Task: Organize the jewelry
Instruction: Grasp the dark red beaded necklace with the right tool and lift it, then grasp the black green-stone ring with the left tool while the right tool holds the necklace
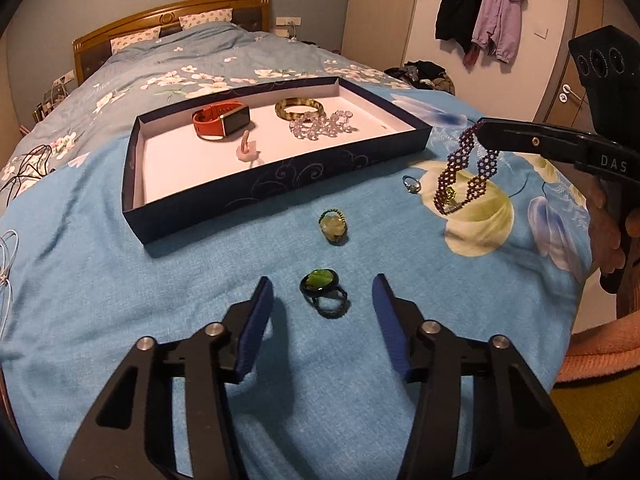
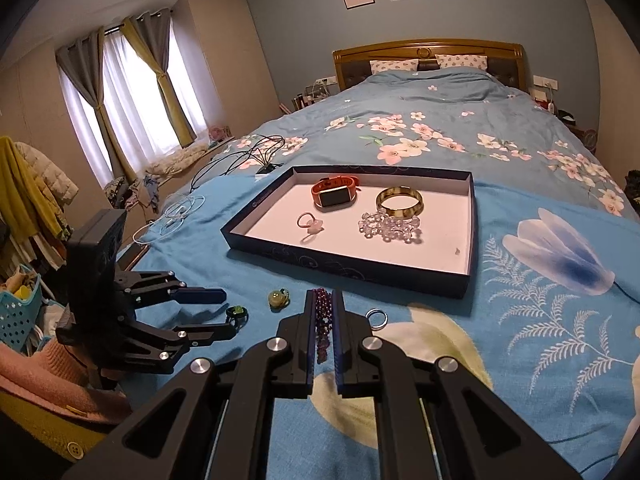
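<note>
A dark blue tray point(image 1: 256, 196) point(image 2: 352, 266) on the bed holds an orange watch point(image 1: 220, 120), an amber bangle point(image 1: 298, 109), a clear bead bracelet point(image 1: 322, 126) and a pink ring point(image 1: 249, 151). My left gripper point(image 1: 322, 294) is open, low over the bedspread, its fingers on either side of a green-stone ring point(image 1: 322, 284). A yellow-stone ring point(image 1: 334, 227) and a silver ring point(image 1: 411, 185) lie beyond it. My right gripper point(image 2: 324, 300) is shut on a purple beaded bracelet point(image 1: 464, 168) point(image 2: 323, 320), which hangs above the bedspread right of the tray.
The blue floral bedspread point(image 2: 520, 320) covers the bed. Cables point(image 2: 240, 160) lie left of the tray. A basket point(image 2: 20, 312) and clothes stand at the bedside. Coats point(image 1: 480, 12) hang on a door.
</note>
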The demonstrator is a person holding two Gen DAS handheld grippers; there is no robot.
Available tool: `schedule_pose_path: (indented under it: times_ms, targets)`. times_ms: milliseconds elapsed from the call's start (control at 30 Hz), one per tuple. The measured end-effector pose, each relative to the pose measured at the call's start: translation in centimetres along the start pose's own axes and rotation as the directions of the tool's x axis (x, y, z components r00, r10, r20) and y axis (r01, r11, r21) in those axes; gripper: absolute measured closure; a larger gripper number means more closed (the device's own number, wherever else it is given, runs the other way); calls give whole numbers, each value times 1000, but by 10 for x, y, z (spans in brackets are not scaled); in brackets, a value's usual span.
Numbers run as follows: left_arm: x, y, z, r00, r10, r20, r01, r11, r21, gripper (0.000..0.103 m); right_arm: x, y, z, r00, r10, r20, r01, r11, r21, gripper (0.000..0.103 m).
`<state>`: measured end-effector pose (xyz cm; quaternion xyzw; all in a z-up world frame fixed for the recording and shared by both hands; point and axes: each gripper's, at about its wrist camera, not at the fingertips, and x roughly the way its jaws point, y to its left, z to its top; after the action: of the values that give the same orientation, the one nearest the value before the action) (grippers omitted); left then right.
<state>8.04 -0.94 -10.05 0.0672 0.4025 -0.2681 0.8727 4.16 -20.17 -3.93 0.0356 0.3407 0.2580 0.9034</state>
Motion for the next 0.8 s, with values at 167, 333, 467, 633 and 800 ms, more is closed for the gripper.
schedule_pose_path:
  times_ms: [167,333,467,633,800]
  targets:
    - [6,6,3,999,-33,-21,32,999,-23,61,4,-1,0,1000,1,-7,-1,1000,9,97]
    - [11,7,8,999,-41,-28,40,999,-28,65,7,-3,-1,1000,7,-7,-7,1000,18,97]
    - [13,10,9,998,-58,-34,56,997,-51,79,7,-4,0,1000,17,6,-17,1000,11,97]
    - [11,12,9,998,-56,-18,55,996,-66,82,11,-9,0,1000,14,3,-14,1000,24,97]
    - [4,9,11,999,-50,8,51,997,-57,82,11,-9,1,1000,16,4,-16,1000,26,97]
